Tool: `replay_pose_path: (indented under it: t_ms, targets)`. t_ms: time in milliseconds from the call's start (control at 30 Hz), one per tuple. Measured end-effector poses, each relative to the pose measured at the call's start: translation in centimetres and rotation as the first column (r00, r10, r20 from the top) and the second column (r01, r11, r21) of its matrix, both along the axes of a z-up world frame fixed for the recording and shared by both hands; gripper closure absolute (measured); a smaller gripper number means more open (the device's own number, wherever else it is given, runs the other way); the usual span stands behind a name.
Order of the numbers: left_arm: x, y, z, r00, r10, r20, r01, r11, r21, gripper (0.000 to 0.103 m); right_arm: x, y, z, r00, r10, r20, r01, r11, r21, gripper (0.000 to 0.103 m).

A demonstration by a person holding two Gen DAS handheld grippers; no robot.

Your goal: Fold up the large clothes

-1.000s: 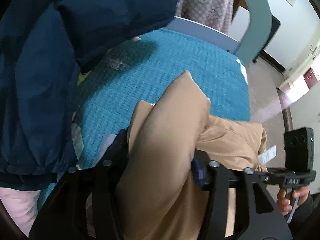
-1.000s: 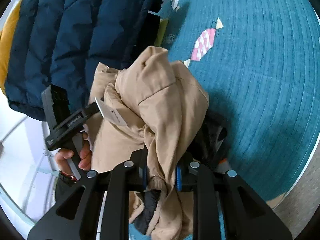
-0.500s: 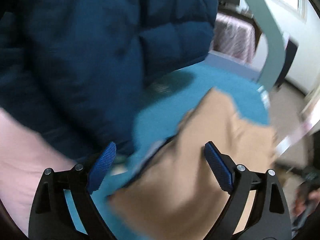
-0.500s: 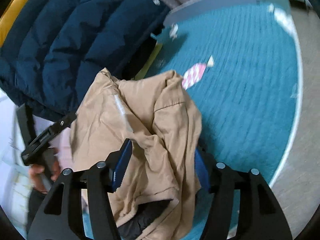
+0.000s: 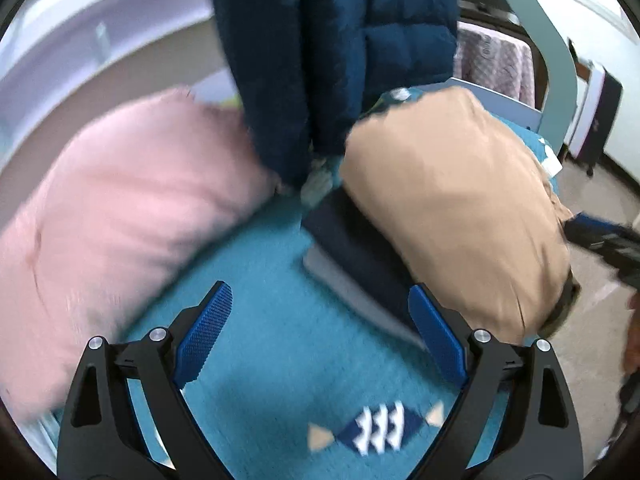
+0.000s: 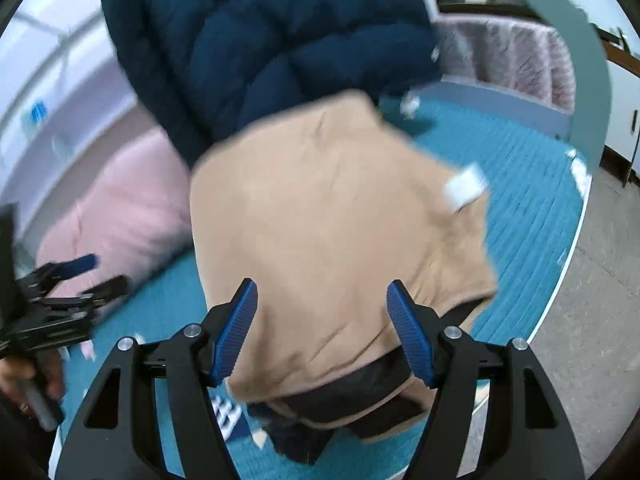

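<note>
A folded tan garment (image 5: 452, 200) lies on a stack of dark folded clothes (image 5: 360, 256) on the teal bedspread (image 5: 280, 360). My left gripper (image 5: 320, 296) stands wide open over bare bedspread, left of the stack, with nothing between its blue pads. In the right wrist view the tan garment (image 6: 332, 208), with its white tag (image 6: 466, 186), fills the middle. My right gripper (image 6: 320, 292) hangs just short of it. Its jaws are opening, and the cloth shows between the pads without being pressed. Both views are blurred by motion.
A navy puffer jacket (image 5: 340, 48) is heaped behind the stack and a pink pillow (image 5: 120, 208) lies to the left. The bed's edge and grey floor (image 6: 592, 320) run along the right. A checked cloth (image 6: 516, 56) hangs at the foot.
Both grippers have let go of the tan garment and pulled back from it. The left one swung away to the left, bringing the pink pillow into view. The garment now rests on the stack.
</note>
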State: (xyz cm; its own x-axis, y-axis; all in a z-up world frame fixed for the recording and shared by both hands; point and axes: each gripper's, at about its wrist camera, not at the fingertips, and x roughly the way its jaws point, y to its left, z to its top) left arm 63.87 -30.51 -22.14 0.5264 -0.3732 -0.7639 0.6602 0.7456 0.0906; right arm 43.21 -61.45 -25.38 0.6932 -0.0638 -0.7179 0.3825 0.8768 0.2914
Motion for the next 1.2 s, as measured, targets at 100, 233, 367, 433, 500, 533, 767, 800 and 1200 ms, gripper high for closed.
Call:
replay_pose_path:
  t_ms: [100,233,367,433,500,533,767,800,1200]
  targets:
    - [-1.6,2.8,-1.3,0.992,0.028,-0.119,-0.039,0.995,-0.091,0.012,1.2,-0.2,-3.0,0.996,-0.008,-0.085,0.015,0.996,0.083,0.038]
    - [-4.1,5.6,-1.8,0.984,0.042,-0.173,-0.070,0.985,-0.160,0.012,-0.4,2.4,-1.1,0.998,-0.025,-0.065,0.028,0.999,0.043,0.036]
    - [-5.9,7.4,-1.3,0.984,0.018,-0.175,-0.058,0.972,-0.228,0.012,-1.9,8.9,1.0,0.997,0.003,-0.075,-0.015,0.988,-0.152,0.029]
    - [-6.4,8.3,-0.9,0.987,-0.003,-0.160,-0.036,0.970,-0.239,0.012,-2.8,11.8,1.6,0.998,-0.001,-0.064,-0.014,0.973,-0.231,0.028]
    - [-7.1,9.9,-0.3,0.992,0.016,-0.122,-0.043,0.973,-0.228,0.012,-3.4,14.3,1.9,0.999,-0.010,-0.052,-0.004,0.961,-0.276,0.027]
    - [-7.4,10.5,0.0,0.994,0.021,-0.106,-0.045,0.972,-0.230,0.012,-3.7,15.2,1.9,0.999,-0.016,-0.048,0.001,0.957,-0.289,0.027]
    - [-9.2,13.6,1.2,1.000,0.026,-0.016,-0.029,0.976,-0.217,0.012,-4.6,19.9,2.2,0.999,-0.028,-0.029,0.016,0.936,-0.350,0.025]
    - [-9.4,14.1,1.3,1.000,0.023,-0.015,-0.026,0.974,-0.223,0.012,-4.6,20.5,2.4,0.999,-0.029,-0.023,0.019,0.935,-0.353,0.025]
    - [-11.7,18.1,3.0,1.000,-0.002,0.001,0.002,0.951,-0.308,0.011,-6.9,24.4,4.6,0.999,-0.046,-0.014,0.037,0.916,-0.400,0.019]
